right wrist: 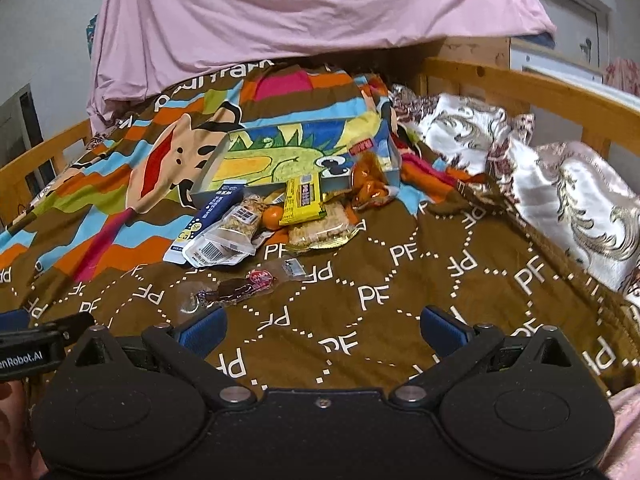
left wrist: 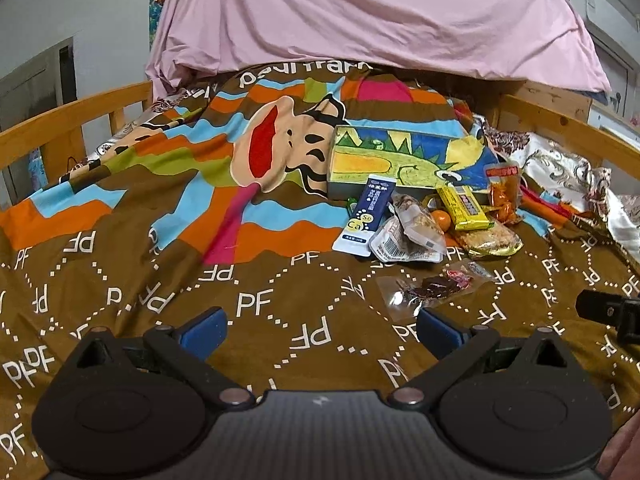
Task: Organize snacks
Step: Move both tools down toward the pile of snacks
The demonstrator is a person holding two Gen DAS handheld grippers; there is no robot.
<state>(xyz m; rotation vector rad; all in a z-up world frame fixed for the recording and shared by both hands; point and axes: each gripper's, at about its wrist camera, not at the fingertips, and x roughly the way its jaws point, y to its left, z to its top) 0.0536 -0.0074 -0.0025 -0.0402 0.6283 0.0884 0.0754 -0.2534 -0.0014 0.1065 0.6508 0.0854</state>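
While over quilt | left claw wide, empty | right claw wide, empty

Brown PF-print quilt w/ cartoon face, pink sheet behind, wooden rails, floral cushion.

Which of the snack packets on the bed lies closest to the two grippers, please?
The clear packet with dark pieces and a pink label, lying alone on the brown quilt; the other snacks are heaped farther away against the dinosaur box.
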